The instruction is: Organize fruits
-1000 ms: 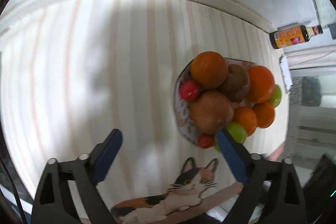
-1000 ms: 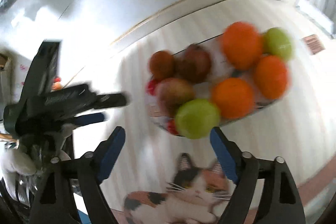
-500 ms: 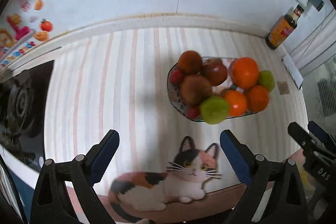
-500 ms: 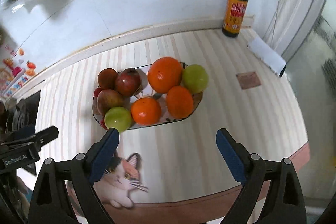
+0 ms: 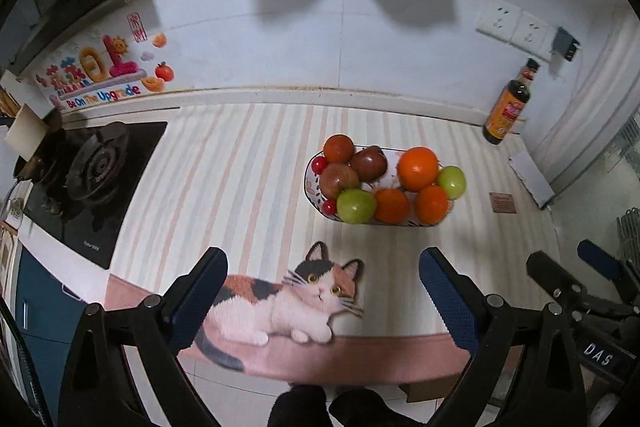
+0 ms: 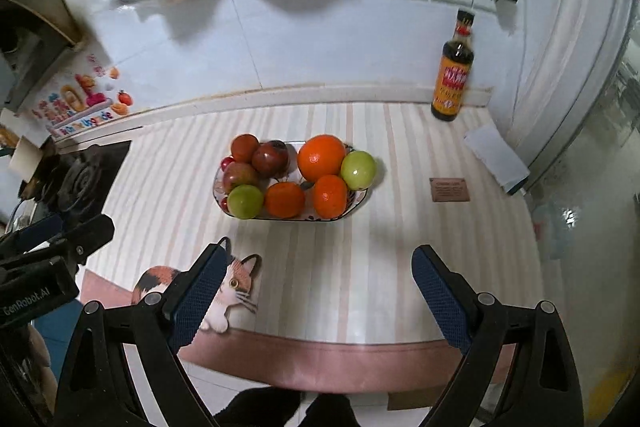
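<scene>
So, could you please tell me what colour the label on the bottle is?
The bottle label is orange with red markings, clearest in the right wrist view.

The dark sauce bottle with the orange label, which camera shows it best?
The right wrist view. There the dark sauce bottle with the orange label stands fairly large and upright against the white wall, its label print visible. In the left wrist view the bottle sits smaller, tilted by distortion near the right edge.

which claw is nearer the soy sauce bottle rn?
Right. The right claw sits on the bottle's side of the counter; the soy sauce bottle is up and right of it. The left claw is further left, over the cat print.
</scene>
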The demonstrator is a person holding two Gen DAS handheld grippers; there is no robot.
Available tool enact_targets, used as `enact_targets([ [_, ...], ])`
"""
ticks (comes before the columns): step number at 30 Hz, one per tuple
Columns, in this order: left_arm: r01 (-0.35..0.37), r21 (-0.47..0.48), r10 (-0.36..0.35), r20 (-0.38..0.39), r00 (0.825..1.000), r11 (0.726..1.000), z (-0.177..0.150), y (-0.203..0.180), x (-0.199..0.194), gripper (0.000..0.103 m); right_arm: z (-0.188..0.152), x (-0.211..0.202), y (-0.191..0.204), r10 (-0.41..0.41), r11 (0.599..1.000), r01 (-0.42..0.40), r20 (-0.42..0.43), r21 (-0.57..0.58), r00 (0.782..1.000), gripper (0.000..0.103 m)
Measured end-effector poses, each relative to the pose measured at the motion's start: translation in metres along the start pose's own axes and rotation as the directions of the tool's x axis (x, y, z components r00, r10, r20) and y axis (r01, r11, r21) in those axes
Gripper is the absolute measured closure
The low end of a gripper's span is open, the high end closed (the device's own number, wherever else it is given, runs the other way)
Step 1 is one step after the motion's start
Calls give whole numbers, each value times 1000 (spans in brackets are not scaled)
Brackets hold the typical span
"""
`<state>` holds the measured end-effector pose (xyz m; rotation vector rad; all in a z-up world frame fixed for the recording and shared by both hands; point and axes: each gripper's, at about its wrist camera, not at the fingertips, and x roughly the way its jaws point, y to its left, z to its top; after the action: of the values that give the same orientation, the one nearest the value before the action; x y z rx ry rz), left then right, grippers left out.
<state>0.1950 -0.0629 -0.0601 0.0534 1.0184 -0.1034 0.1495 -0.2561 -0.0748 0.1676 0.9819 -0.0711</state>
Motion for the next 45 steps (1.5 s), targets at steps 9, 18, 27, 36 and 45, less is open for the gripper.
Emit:
enact_targets([
  [9, 6, 15, -7, 73, 997, 1000, -28, 3, -76, 5, -28, -91, -1, 15, 1000, -14, 80, -15, 997, 7],
  [18, 23, 45, -28, 112, 993, 999, -43, 4, -122, 5, -45, -146, 10, 30, 999, -28, 134, -21, 991, 7],
  [27, 54, 56, -59, 98, 993, 997, -51, 2, -130, 5, -54, -169, 10, 23, 1000, -23, 132, -2, 991, 7],
  [36, 61, 43, -65, 79, 995, 997, -40, 8, -112, 0, -49, -152, 11, 24, 1000, -24, 106, 0, 994, 6],
  [45, 12, 41, -13, 25, 1000, 999, -20, 8, -61, 0, -17, -98, 8, 7, 1000, -7, 78, -3, 997, 6],
])
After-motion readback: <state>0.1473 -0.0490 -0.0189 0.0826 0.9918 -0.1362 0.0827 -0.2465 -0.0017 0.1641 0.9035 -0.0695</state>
